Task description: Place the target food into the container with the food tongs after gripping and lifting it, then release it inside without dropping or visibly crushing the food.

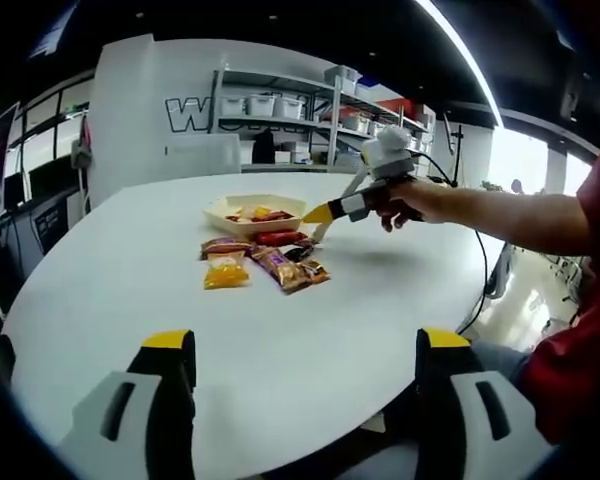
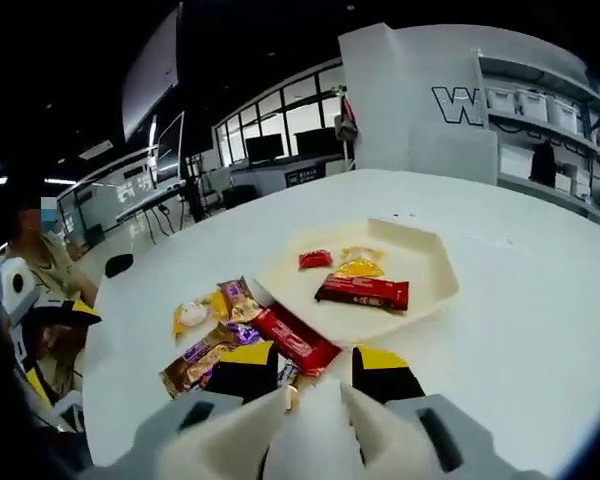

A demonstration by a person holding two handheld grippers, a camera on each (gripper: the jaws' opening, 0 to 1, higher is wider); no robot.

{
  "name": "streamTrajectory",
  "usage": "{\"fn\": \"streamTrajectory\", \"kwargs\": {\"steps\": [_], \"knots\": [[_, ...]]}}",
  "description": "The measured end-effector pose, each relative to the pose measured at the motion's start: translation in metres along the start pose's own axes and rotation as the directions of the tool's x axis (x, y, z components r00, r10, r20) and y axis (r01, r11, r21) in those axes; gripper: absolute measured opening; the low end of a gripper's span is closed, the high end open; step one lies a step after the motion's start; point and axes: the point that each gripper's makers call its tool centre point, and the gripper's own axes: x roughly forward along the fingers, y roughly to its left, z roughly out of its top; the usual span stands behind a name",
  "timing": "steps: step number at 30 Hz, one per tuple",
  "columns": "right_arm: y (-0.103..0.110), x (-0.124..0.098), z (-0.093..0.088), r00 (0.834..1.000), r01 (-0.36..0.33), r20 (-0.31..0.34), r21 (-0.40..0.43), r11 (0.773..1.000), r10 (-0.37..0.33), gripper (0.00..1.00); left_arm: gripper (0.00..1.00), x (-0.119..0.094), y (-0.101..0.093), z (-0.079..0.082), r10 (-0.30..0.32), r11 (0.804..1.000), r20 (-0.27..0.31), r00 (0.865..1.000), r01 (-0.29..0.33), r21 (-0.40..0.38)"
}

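the right gripper (image 2: 315, 372), jaws spread, is held just above the red snack bar (image 2: 296, 340) at lower centre, its long axis diagonal; the tray (image 2: 430, 262) lies beyond. the left gripper (image 1: 305, 365) is spread, far back.

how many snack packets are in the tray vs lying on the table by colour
In the tray:
red packets: 2
yellow packet: 1
On the table:
red packet: 1
yellow packet: 1
purple and gold packets: 2
Total: 7

Storage shelves (image 1: 310, 115) (bins on them) stand behind the white table (image 1: 130, 270).
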Motion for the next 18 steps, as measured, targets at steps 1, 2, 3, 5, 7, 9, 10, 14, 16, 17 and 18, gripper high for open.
{"fn": "streamTrajectory", "kwargs": {"steps": [1, 2, 3, 5, 7, 9, 10, 14, 16, 17, 18], "knots": [[-0.001, -0.001, 0.0, 1.0, 0.003, 0.0, 0.002, 1.0, -0.003, 0.24, 0.89, 0.0, 0.0, 0.0, 0.0, 1.0, -0.001, 1.0, 0.0, 0.002], [-0.004, -0.001, -0.001, 1.0, 0.009, -0.001, 0.006, 1.0, -0.009, 0.24, 0.88, 0.001, 0.0, 0.0, 0.0, 1.0, -0.001, 1.0, 0.0, 0.003], [-0.007, -0.003, -0.003, 1.0, 0.014, -0.003, 0.008, 1.0, -0.014, 0.24, 0.88, 0.001, -0.001, 0.0, -0.002, 1.0, -0.001, 1.0, 0.002, 0.002], [-0.008, -0.004, -0.003, 1.0, 0.018, -0.001, 0.01, 1.0, -0.018, 0.24, 0.88, 0.002, -0.001, 0.0, -0.002, 1.0, -0.002, 1.0, 0.002, 0.002], [-0.01, -0.004, -0.002, 1.0, 0.026, -0.002, 0.002, 1.0, -0.026, 0.24, 0.88, 0.002, -0.002, 0.0, -0.004, 1.0, -0.003, 1.0, 0.004, 0.005], [-0.011, -0.004, -0.002, 1.0, 0.027, -0.002, 0.002, 1.0, -0.027, 0.24, 0.88, 0.002, -0.002, 0.001, -0.005, 1.0, -0.003, 1.0, 0.005, 0.008], [-0.011, -0.004, -0.002, 1.0, 0.027, -0.001, 0.002, 1.0, -0.027, 0.24, 0.88, 0.002, -0.002, 0.001, -0.005, 1.0, -0.003, 1.0, 0.005, 0.008], [-0.004, -0.004, 0.005, 1.0, 0.009, 0.019, -0.002, 1.0, -0.009, 0.25, 0.88, 0.002, -0.002, 0.001, -0.004, 1.0, -0.006, 1.0, 0.004, 0.007], [0.001, -0.003, 0.007, 1.0, -0.001, 0.022, -0.003, 1.0, 0.001, 0.25, 0.88, 0.002, -0.002, 0.0, -0.005, 1.0, -0.008, 1.0, 0.005, 0.009], [0.003, -0.001, 0.007, 1.0, -0.006, 0.023, -0.003, 1.0, 0.006, 0.25, 0.88, 0.002, -0.002, 0.0, -0.005, 1.0, -0.009, 1.0, 0.005, 0.011], [0.006, 0.0, 0.007, 1.0, -0.01, 0.022, -0.001, 1.0, 0.01, 0.25, 0.88, 0.002, -0.002, 0.001, -0.005, 1.0, -0.009, 1.0, 0.005, 0.012]]}}
